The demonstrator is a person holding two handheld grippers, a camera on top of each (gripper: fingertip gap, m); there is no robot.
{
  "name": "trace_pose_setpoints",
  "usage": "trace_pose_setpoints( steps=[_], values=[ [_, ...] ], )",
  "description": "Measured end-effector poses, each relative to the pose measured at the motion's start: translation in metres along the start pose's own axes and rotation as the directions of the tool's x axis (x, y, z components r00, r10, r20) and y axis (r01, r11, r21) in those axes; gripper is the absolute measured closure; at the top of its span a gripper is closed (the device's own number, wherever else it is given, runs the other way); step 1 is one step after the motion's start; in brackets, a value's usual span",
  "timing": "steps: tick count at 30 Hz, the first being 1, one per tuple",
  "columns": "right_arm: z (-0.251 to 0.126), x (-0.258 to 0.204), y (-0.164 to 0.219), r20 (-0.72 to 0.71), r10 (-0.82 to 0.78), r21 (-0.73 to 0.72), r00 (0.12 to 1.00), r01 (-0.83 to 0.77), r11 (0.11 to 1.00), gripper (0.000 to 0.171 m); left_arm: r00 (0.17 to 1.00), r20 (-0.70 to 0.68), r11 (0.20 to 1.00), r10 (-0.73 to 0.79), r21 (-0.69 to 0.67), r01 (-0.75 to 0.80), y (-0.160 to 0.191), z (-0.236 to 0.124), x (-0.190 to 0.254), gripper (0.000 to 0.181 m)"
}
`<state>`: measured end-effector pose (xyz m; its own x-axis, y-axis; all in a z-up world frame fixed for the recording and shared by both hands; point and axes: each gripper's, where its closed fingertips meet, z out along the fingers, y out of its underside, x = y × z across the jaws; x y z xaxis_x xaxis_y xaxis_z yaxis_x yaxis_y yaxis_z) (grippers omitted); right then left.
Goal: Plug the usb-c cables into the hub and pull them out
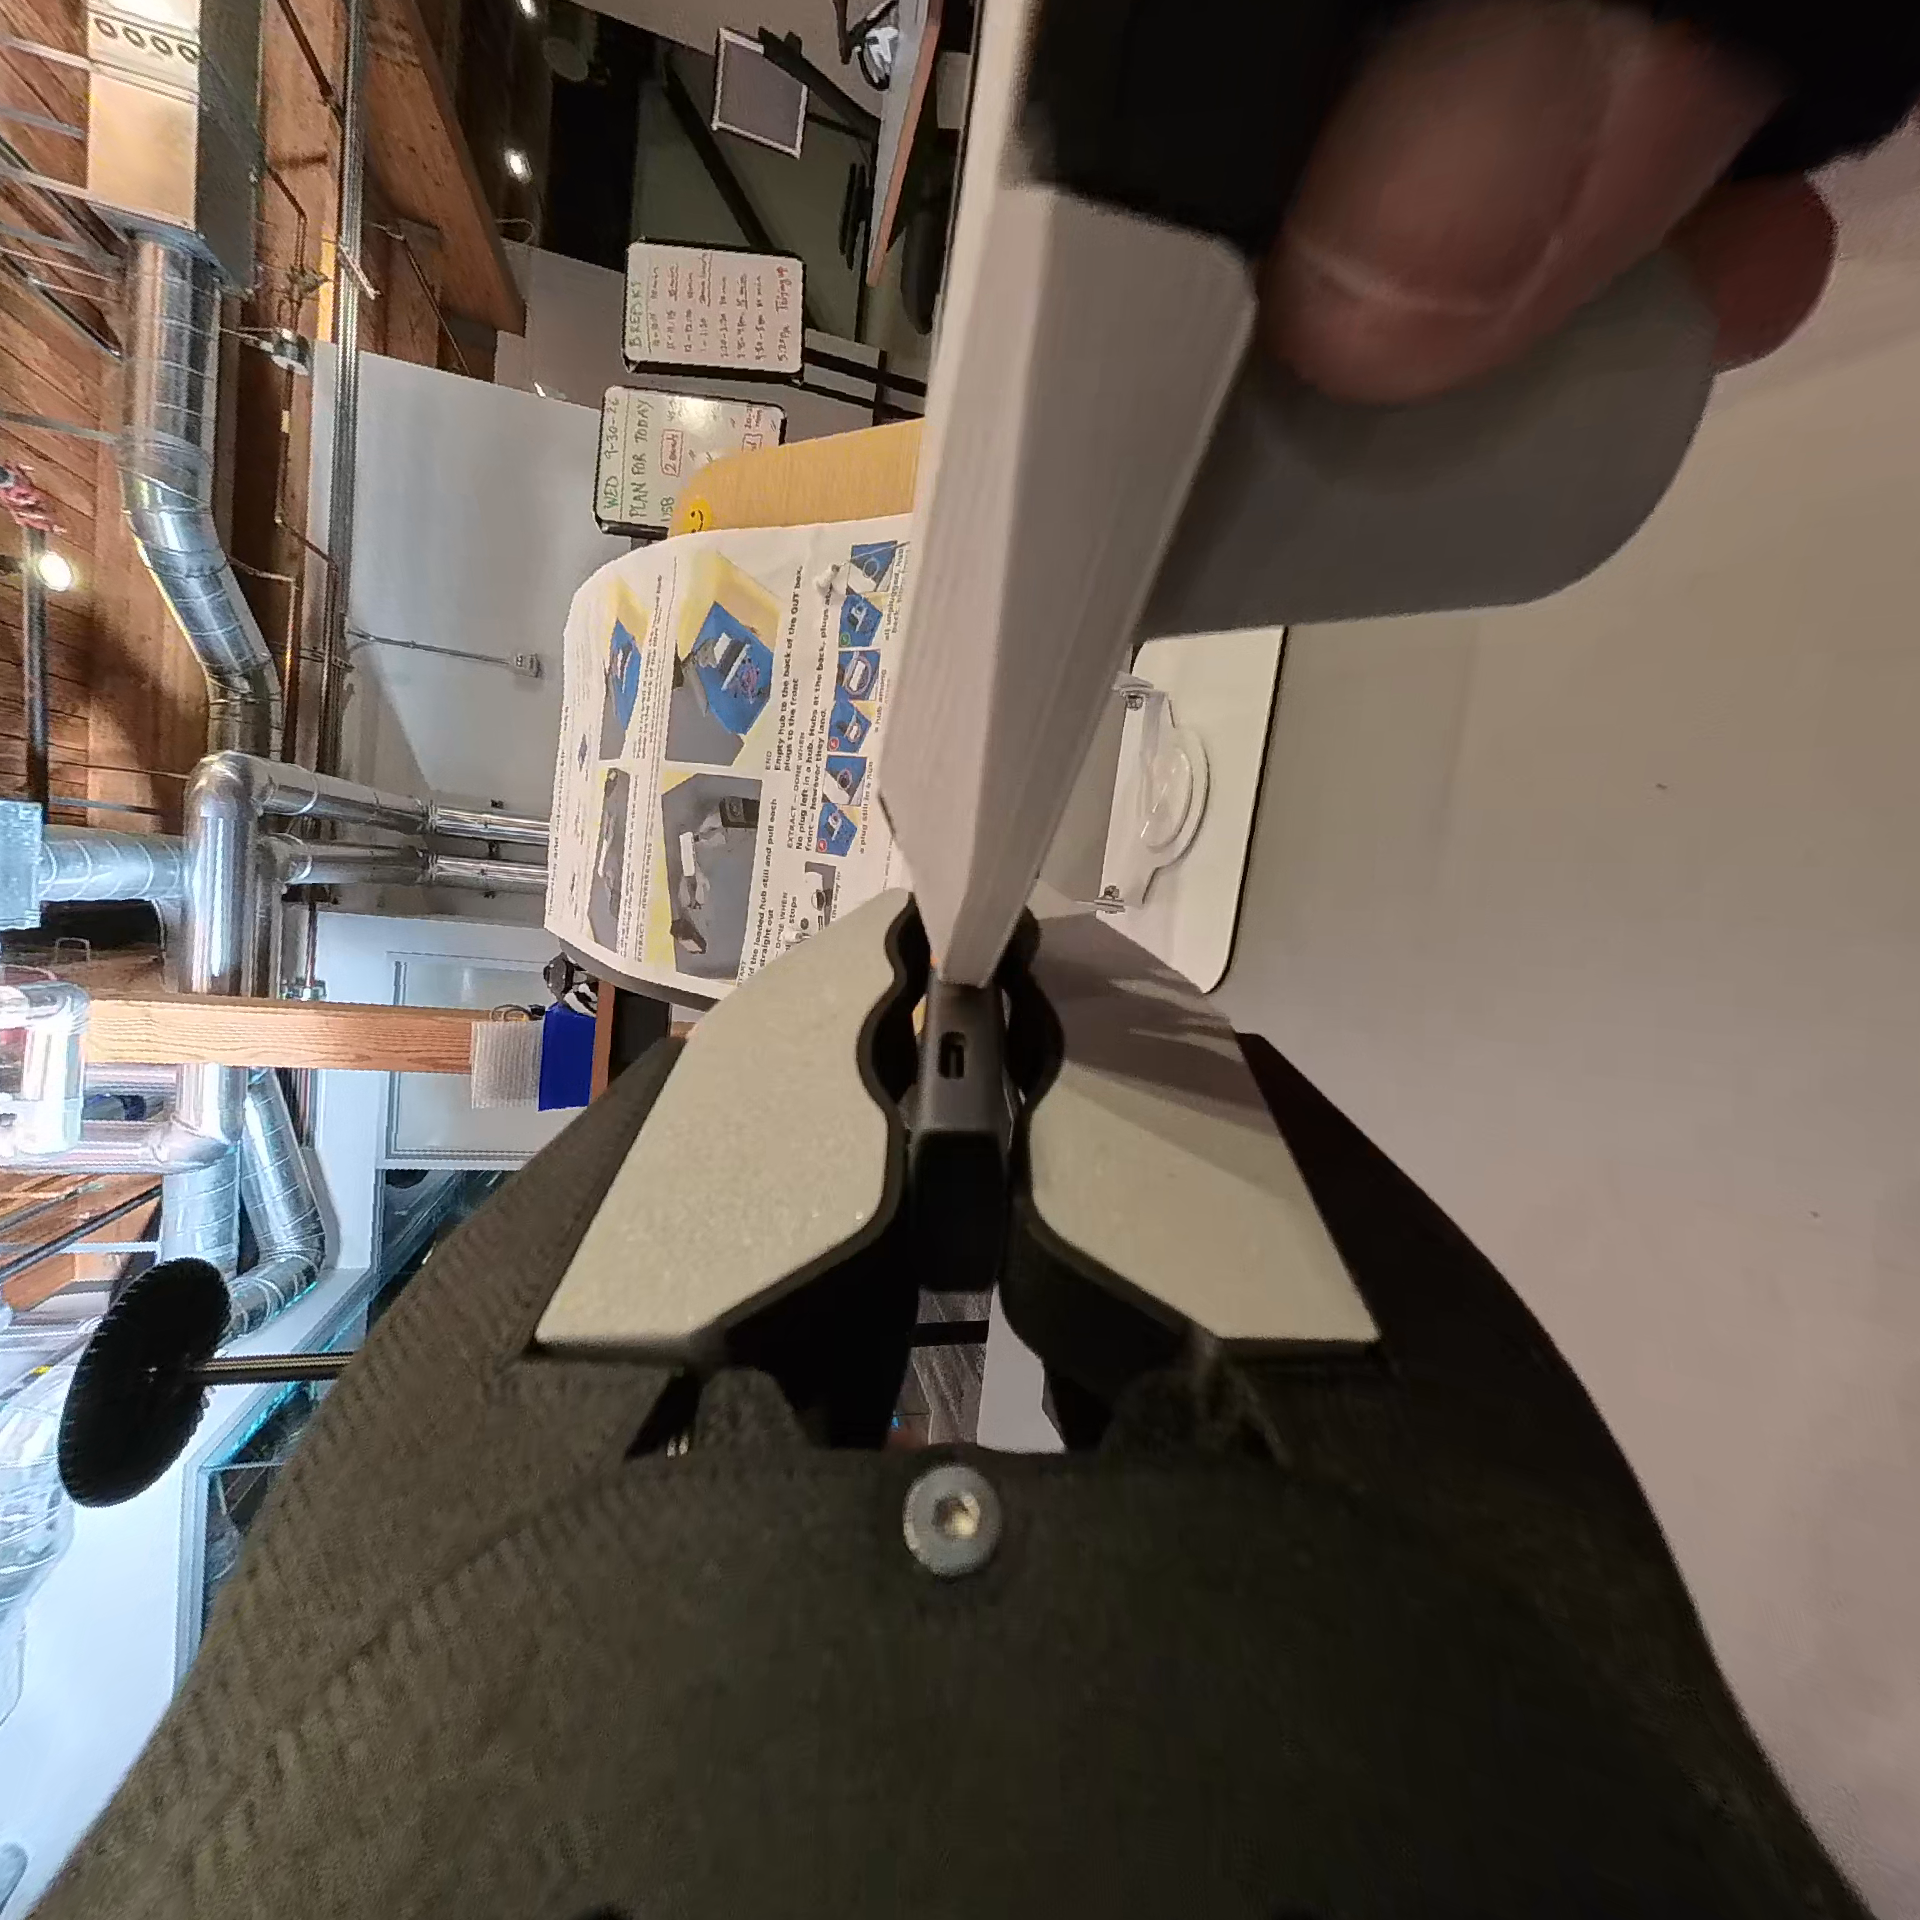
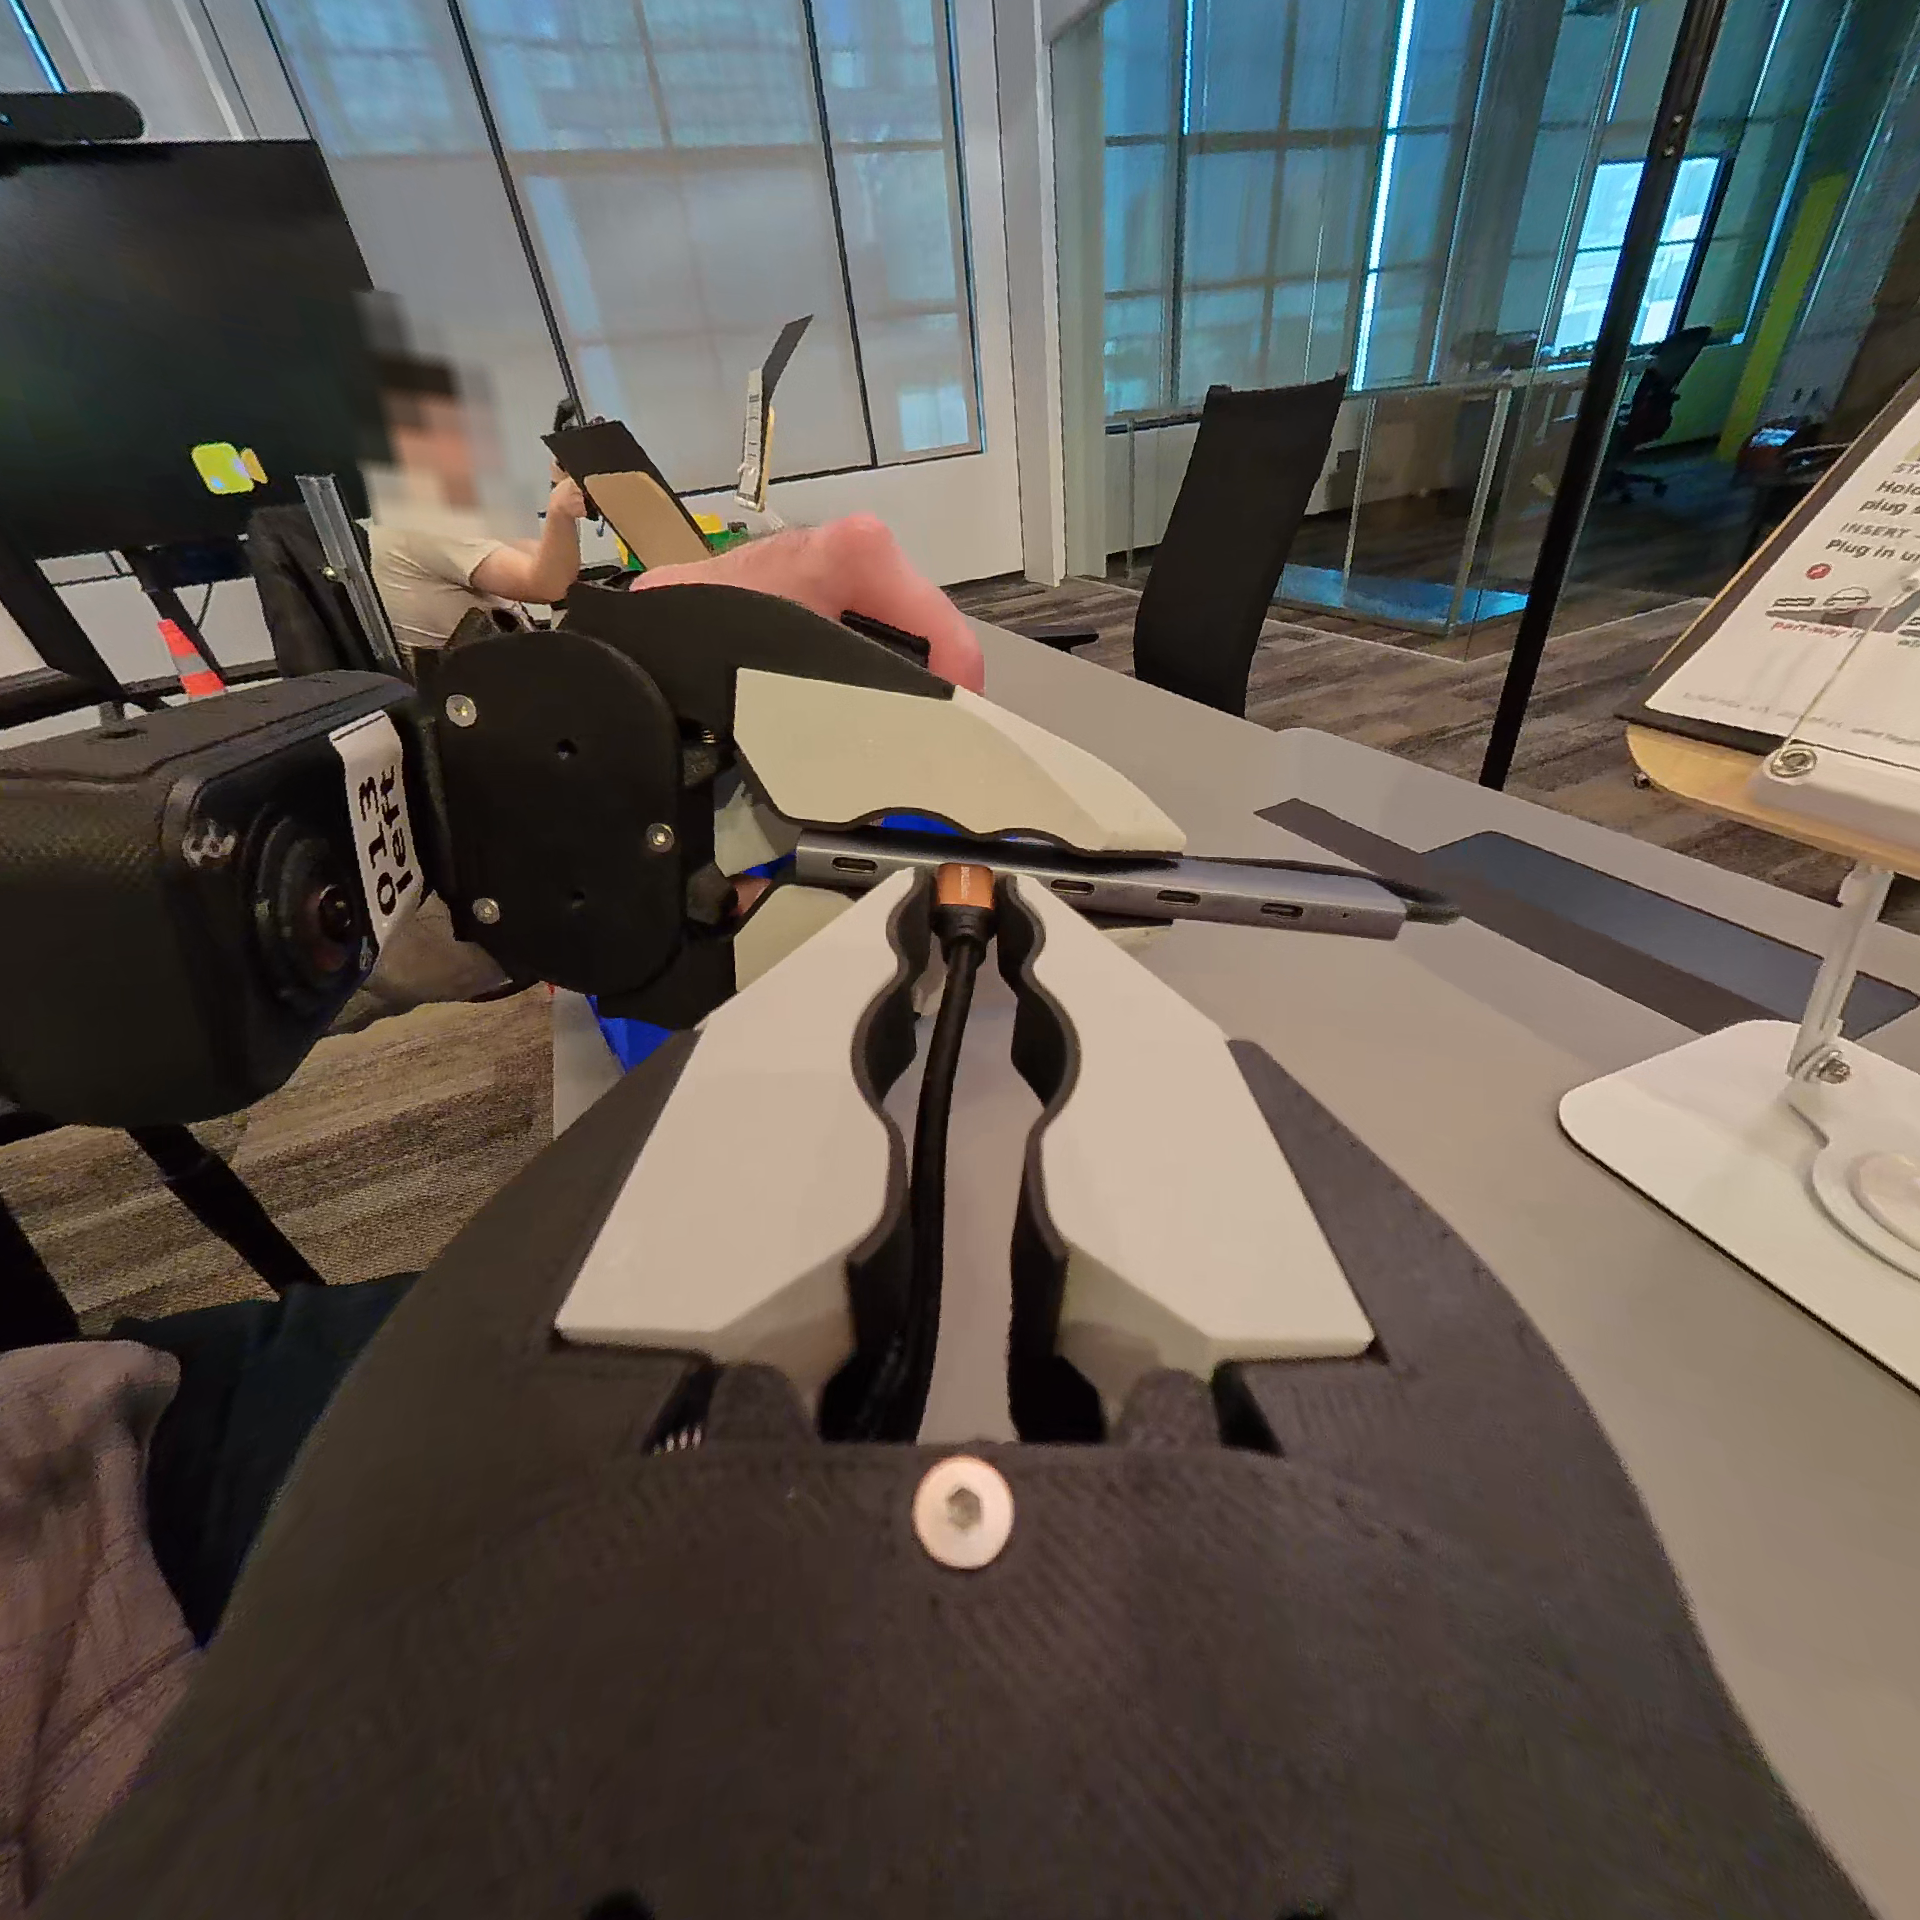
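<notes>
A slim grey usb-c hub [image 2: 1195, 896] with several ports along its side is clamped flat in my left gripper [image 2: 1164, 847], which is shut on its left part just above the grey table. In the left wrist view the left gripper [image 1: 961, 935] grips the hub [image 1: 956, 1081] end-on. My right gripper [image 2: 961, 878] is shut on an orange usb-c plug [image 2: 963, 894]. The plug meets a port in the hub's side and its metal tip is hidden. The black cable [image 2: 940, 1091] runs back between my right fingers. A white right finger [image 1: 1039, 623] crosses the left wrist view.
A white stand base [image 2: 1714, 1143] carrying a clipboard with an instruction sheet [image 2: 1818, 623] stands on the grey table [image 2: 1455, 1039] at the right. Dark mat strips [image 2: 1558, 935] lie behind the hub. A black chair [image 2: 1226, 540] and a seated person [image 2: 447, 582] are beyond the table. The gap from one gripper's tips to the other's is roughly 5 cm.
</notes>
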<state>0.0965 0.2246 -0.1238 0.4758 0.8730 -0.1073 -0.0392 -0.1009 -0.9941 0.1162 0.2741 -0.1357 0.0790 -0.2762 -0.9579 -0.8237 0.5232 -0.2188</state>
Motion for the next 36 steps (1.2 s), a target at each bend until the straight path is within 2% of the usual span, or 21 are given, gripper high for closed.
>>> trace_pose_setpoints(
  steps=[10,19,32,34,36],
  values=[
    [0.001,0.002,0.003,-0.037,-0.051,-0.042,0.998,0.050,0.998,0.162,0.997,-0.049,0.998,-0.054,-0.014,0.054,0.003,0.002,0.006,0.169],
    [0.002,0.001,-0.002,-0.138,-0.161,-0.074,0.977,0.152,0.986,0.162,0.998,-0.012,0.997,-0.062,-0.053,0.062,0.011,0.003,0.000,0.169],
    [-0.003,-0.009,-0.011,0.081,0.013,0.019,0.997,-0.015,1.000,0.162,0.998,0.018,0.998,-0.054,0.040,0.053,-0.005,-0.008,-0.009,0.169],
    [-0.004,-0.008,-0.011,0.068,0.001,0.017,0.998,-0.002,1.000,0.162,0.998,0.011,0.997,-0.064,0.044,0.064,-0.007,-0.008,-0.008,0.169],
    [-0.003,-0.007,-0.008,0.001,-0.088,-0.030,0.996,0.088,0.996,0.162,0.997,-0.009,0.997,-0.072,0.023,0.072,-0.002,-0.005,-0.004,0.169]
  ],
)
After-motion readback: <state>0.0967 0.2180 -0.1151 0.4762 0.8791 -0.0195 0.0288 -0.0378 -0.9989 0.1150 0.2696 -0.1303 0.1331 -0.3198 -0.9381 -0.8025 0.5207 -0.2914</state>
